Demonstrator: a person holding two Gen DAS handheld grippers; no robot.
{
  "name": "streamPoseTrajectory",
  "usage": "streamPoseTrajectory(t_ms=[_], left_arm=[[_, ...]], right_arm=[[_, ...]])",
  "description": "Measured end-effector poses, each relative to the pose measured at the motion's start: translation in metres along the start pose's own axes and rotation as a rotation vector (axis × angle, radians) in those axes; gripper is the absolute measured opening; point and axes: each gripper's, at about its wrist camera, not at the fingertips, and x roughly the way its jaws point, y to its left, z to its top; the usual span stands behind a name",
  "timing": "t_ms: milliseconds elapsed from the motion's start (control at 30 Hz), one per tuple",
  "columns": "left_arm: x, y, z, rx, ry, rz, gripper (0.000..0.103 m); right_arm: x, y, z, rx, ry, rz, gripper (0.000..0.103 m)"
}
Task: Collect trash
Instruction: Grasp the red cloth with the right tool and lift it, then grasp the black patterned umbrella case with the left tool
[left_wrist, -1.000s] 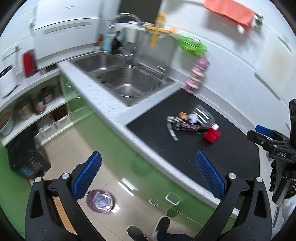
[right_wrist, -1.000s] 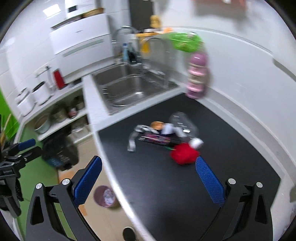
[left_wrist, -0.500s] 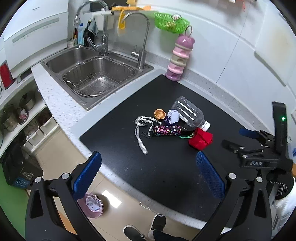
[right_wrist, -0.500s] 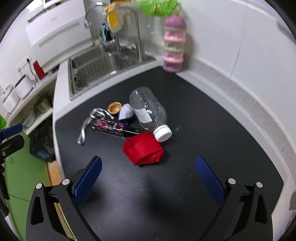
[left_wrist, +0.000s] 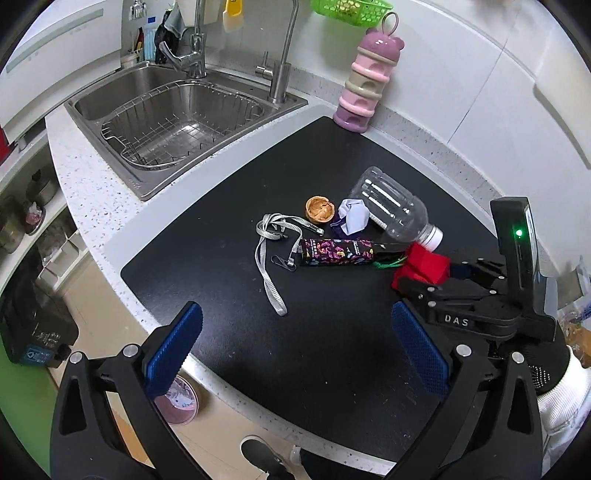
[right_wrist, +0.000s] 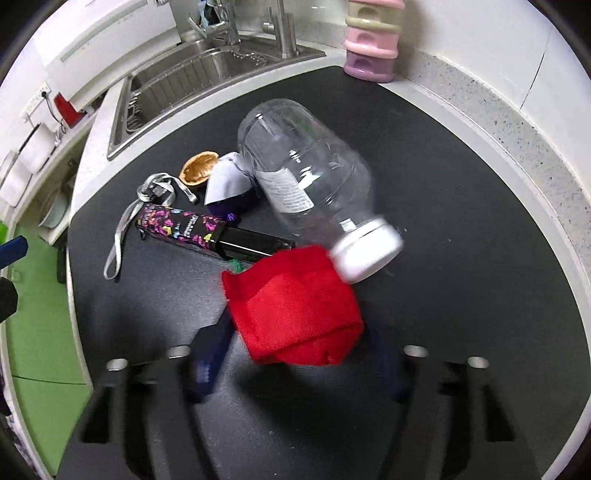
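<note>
The right tongs (right_wrist: 295, 354) straddled the red cloth (right_wrist: 295, 306), fingers apart, just beside the bottle (right_wrist: 306, 177); the left tongs (left_wrist: 295, 350) hung spread above the tabletop (left_wrist: 221, 295).

red cloth (right_wrist: 295, 306), clear bottle (right_wrist: 303, 173), multicoloured-print black box (right_wrist: 181, 229).

My left gripper (left_wrist: 295, 347): black angular frame, blue ribbed pads (left_wrist: 173, 349) on each finger, silver screw heads on the arms at 7 and 5 o'clock. My right gripper (left_wrist: 428, 280), seen at 3 o'clock in the left view: black body marked "DAS" in white, dark blue fingertips, a green indicator light on an upright black block. White sleeve (left_wrist: 561, 398) and black mesh glove at 4 o'clock.
</note>
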Motion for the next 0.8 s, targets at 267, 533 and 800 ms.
streamPoseTrajectory(t_ms=[267,533,800], left_arm=[[0.012,-0.006,0.013,0.038,0.009,-0.031,0.100],[0.042,-0.017,0.034,0.134,0.034,-0.061,0.100],[0.079,-0.035,0.047,0.357,0.068,-0.152,0.100]], right_arm=[[-0.018,-0.004,0.004,0.012,-0.036,0.010,0.030],[-0.053,-0.015,0.007,0.048,-0.070,0.024,0.025],[-0.086,-0.026,0.008,0.069,-0.117,0.031,0.024]])
